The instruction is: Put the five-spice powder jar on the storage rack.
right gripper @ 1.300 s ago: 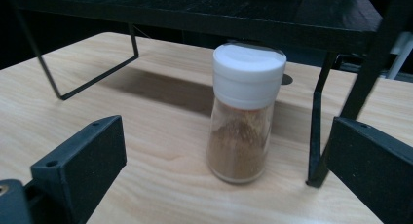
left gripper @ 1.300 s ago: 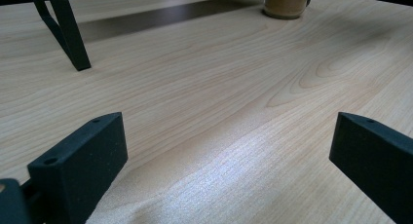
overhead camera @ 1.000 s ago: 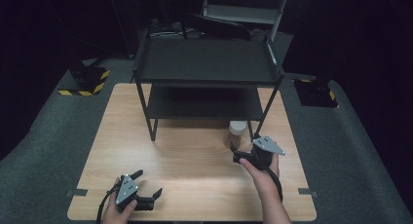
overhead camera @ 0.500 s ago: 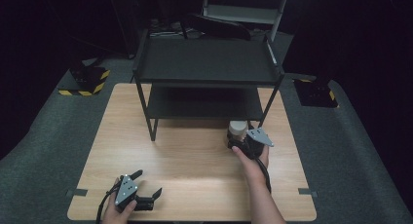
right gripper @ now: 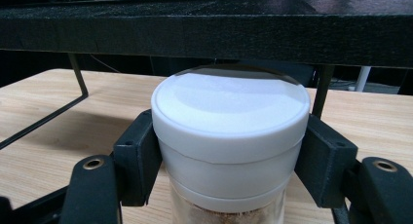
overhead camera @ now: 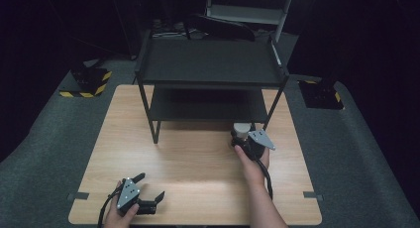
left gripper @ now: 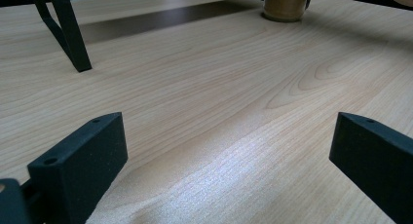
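Jar (right gripper: pixel 229 151) is stood upright, axis vertical, lid up, just in front of the rack (overhead camera: pixel 210 72), clamped at the lid by the right gripper (overhead camera: pixel 242 139), whose jaws have just been closing. Left gripper (overhead camera: pixel 148 196) is held released, well apart. Lifted carelessly, the lid could be knocked against the shelf overhead.

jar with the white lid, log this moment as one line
right claw: shut on jar, just closed | jar: upright on table by shelf rack | left claw: open, empty
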The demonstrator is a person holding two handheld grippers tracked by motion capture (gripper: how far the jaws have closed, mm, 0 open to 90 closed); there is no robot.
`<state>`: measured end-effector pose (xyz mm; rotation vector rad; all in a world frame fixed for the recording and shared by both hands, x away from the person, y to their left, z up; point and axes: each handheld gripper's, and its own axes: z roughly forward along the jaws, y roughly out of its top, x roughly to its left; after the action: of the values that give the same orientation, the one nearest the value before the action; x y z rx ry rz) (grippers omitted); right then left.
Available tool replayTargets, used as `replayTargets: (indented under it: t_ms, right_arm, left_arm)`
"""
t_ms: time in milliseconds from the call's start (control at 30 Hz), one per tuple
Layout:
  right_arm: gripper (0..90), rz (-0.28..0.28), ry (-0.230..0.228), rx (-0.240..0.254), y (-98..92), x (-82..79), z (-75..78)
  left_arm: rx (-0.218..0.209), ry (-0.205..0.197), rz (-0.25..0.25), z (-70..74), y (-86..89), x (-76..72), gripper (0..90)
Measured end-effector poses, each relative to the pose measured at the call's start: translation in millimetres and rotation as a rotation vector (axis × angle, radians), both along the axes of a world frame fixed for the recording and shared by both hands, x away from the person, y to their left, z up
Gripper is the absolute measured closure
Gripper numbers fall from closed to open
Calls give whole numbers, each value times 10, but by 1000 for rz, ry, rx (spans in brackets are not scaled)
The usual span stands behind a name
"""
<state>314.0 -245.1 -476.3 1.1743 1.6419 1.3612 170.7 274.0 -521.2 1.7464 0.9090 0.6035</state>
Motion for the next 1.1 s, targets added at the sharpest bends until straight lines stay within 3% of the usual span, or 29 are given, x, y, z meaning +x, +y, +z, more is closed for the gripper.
replayTargets:
  t_ms: [233,500,767,900,933,1100]
  right_arm:
    - [336,12,-6,-23,-15,-92,17]
    - [336,47,-33,-18,-102,-366,94]
    - [336,72,-68,8,-144,-663,394]
    - [336,84,-92,17,-132,-756,659]
    - [336,84,-92,17,-132,-756,659]
    - [336,70,-110,2,-71,-788,935]
  left_arm:
    - [1,2,0,3,2,3,6]
    - [3,4,-2,7,0,10,6]
    - [4,4,0,8,-5,8,5]
    - [3,4,-1,8,-4,9,6]
    - [3,4,-1,8,-4,9,6]
    - [2,6,-2,8,0,13,6]
